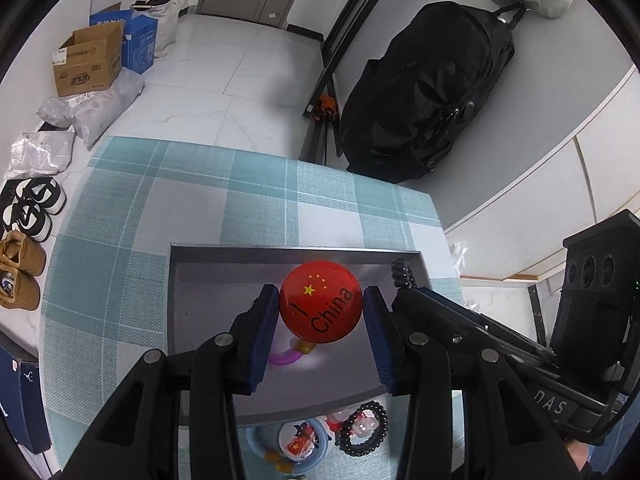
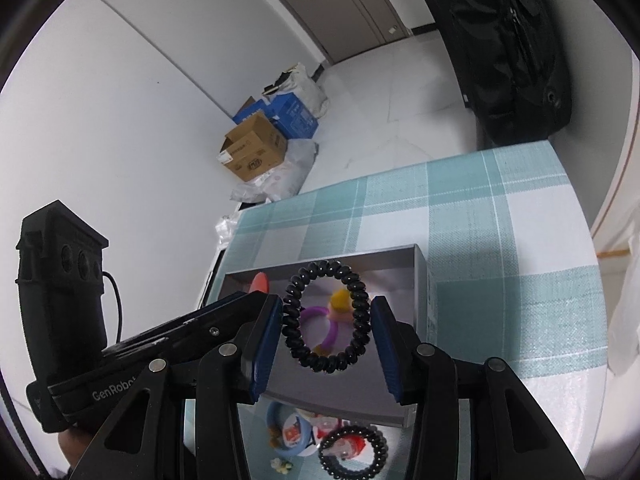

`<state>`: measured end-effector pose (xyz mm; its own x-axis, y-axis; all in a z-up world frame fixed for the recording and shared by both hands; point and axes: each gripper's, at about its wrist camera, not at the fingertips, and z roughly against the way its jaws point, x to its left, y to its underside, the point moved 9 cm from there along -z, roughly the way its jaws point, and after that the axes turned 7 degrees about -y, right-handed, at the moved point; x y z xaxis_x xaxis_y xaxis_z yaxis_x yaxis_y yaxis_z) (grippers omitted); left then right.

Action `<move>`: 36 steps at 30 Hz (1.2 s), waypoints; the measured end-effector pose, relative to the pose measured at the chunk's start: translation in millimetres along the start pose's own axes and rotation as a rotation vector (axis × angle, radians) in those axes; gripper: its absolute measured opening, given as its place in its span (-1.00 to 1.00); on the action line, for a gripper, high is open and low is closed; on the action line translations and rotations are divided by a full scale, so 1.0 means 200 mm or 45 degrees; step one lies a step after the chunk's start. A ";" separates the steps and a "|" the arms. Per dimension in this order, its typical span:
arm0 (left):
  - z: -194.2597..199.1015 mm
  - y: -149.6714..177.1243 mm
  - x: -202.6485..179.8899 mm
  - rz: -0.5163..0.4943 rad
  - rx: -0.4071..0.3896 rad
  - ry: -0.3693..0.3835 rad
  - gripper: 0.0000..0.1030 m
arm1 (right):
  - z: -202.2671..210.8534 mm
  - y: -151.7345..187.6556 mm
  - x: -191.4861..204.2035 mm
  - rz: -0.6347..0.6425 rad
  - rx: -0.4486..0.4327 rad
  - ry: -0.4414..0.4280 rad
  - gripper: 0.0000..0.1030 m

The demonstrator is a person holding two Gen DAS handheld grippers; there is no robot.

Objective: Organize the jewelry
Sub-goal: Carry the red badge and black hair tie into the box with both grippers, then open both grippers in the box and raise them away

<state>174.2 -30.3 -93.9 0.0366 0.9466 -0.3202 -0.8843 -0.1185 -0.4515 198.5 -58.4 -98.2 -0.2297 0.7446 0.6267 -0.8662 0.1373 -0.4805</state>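
Jaws of the left gripper (image 1: pixel 321 312) are clamping a red badge (image 1: pixel 321 302); only the right view shows the right gripper (image 2: pixel 327 318) clamping a black coil (image 2: pixel 325 316) over the tray (image 2: pixel 418 280) holding a purple ring (image 2: pixel 316 316).

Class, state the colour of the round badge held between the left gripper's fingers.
Red, with yellow stars and black lettering: the round badge shows best in the left wrist view.

Tray (image 1: pixel 208 264) on the worktop (image 1: pixel 120 216), set toward its near edge. Inside the tray, a looped ring (image 1: pixel 286 356), under the badge (image 1: pixel 321 301) held in the left claw (image 1: pixel 321 322). Over the tray too, the coil band (image 2: pixel 326 317) in the right claw (image 2: pixel 326 334), right of the left claw. Before the tray: another coil band (image 1: pixel 363 429), a second badge (image 1: pixel 298 442) to its left. Behind the worktop, floor with boxes (image 1: pixel 88 62) far left, bag (image 1: pixel 424 92) right.
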 end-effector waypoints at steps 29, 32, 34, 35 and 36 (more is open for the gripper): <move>0.14 0.01 0.05 0.038 -0.078 0.091 0.32 | 0.19 -0.04 0.06 0.079 -0.167 -0.027 0.38; 0.17 0.04 0.06 0.011 -0.095 0.069 0.32 | 0.21 -0.03 0.05 0.095 -0.176 -0.013 0.40; 0.18 0.06 0.07 -0.007 -0.103 0.046 0.32 | 0.23 -0.02 0.06 0.109 -0.177 -0.010 0.44; 0.19 0.07 0.07 -0.017 -0.111 0.035 0.32 | 0.25 -0.02 0.07 0.121 -0.182 -0.012 0.47; 0.20 0.08 0.08 -0.031 -0.120 0.020 0.32 | 0.26 -0.01 0.08 0.131 -0.188 -0.011 0.52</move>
<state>140.9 -5.7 -72.5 0.0657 0.9447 -0.3212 -0.8354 -0.1240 -0.5354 173.4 -80.7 -55.9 -0.3182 0.7544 0.5741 -0.7634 0.1551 -0.6270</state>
